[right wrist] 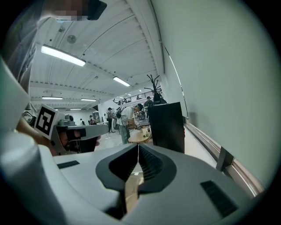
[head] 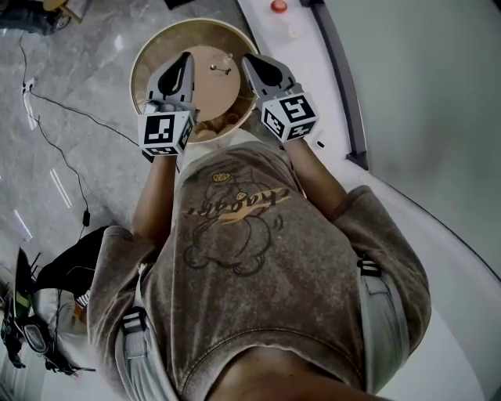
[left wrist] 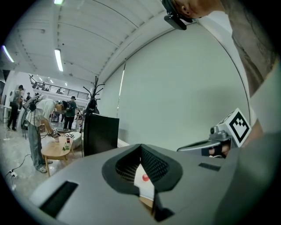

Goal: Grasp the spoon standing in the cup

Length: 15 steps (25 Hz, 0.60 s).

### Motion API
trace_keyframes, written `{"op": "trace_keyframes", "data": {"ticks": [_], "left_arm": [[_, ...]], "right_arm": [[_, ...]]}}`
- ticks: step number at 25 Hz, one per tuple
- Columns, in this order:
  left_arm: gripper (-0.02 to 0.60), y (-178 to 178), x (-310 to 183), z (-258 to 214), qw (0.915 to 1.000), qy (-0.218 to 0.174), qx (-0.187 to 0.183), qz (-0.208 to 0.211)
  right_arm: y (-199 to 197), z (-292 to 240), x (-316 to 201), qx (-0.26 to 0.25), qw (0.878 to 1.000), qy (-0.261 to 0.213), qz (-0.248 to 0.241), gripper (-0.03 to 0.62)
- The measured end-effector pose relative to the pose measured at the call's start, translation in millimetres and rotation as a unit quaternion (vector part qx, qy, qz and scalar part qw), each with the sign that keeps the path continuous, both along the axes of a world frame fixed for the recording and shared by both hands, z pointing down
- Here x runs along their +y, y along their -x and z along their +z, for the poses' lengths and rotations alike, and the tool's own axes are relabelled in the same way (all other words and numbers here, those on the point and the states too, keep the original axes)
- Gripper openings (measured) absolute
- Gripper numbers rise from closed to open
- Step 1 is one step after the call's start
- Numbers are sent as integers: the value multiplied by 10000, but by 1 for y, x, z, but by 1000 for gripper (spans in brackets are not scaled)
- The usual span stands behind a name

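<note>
From the head view I look down on a round wooden table [head: 149, 55]. A small pale object with a thin stick-like part [head: 221, 69] sits near its middle; it is too small to tell whether it is the cup with the spoon. My left gripper [head: 186, 56] hovers over the table's left half and my right gripper [head: 249, 59] over its right half, the small object between them. Both are shut and hold nothing. The left gripper view shows its jaws [left wrist: 140, 147] meeting at the tips, and the right gripper view shows the same [right wrist: 138, 146].
A white curved ledge [head: 313, 94] runs along the wall on the right, with a red object [head: 279, 6] on it. A black panel [left wrist: 101, 134] [right wrist: 169, 125] stands ahead. People stand round a low table [left wrist: 55, 151] farther off. A cable [head: 70, 110] crosses the floor.
</note>
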<state>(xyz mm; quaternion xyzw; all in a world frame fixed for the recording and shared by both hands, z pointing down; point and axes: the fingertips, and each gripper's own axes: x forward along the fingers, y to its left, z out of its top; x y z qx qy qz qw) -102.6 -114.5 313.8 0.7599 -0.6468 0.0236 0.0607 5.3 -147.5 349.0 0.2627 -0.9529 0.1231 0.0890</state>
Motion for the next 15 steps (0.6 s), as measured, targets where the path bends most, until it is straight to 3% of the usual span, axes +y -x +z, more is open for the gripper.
{"op": "trace_keyframes", "data": {"ticks": [6,15], "left_arm": [[18,21,-5,3,9998,66,20,171],[18,18,-10,14,9988,101,-49,487]], "right_arm": [[23,3,-2,42,9999,-37,155,20],[23,10,-1,-15,9990,-25,447,20]]}}
